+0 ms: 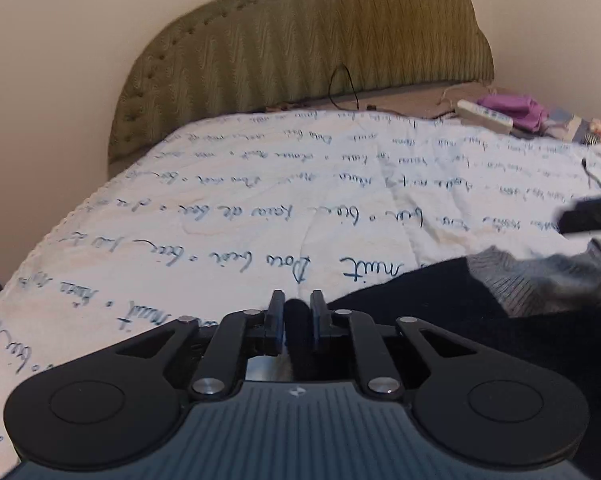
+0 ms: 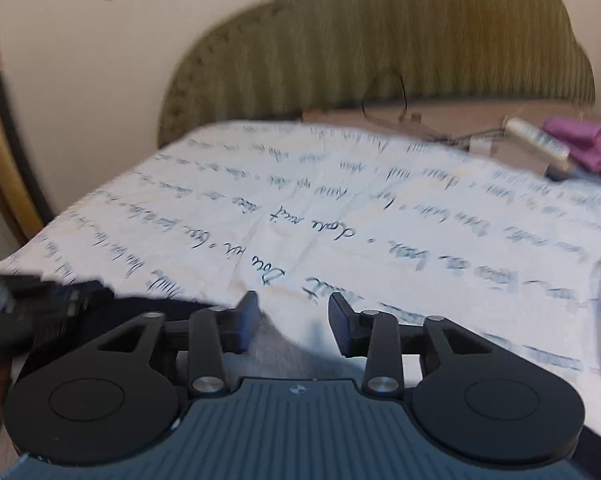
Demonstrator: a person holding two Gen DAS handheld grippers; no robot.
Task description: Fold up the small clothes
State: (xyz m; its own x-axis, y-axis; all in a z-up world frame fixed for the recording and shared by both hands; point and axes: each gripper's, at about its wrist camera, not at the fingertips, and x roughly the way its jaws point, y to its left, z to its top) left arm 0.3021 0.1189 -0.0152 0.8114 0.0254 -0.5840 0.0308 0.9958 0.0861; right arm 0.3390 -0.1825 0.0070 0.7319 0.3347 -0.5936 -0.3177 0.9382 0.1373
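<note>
The folding looks barely begun. A dark garment with a grey ribbed part lies rumpled at the near edge of the bed. The left gripper has its fingers nearly closed, pinching dark cloth. The right gripper stands half open over grey fabric, gripping nothing. Only the left view shows the garment's spread; the right view is blurred.

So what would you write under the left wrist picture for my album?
Left gripper pinches black cloth on a bed cover printed with handwriting.
</note>
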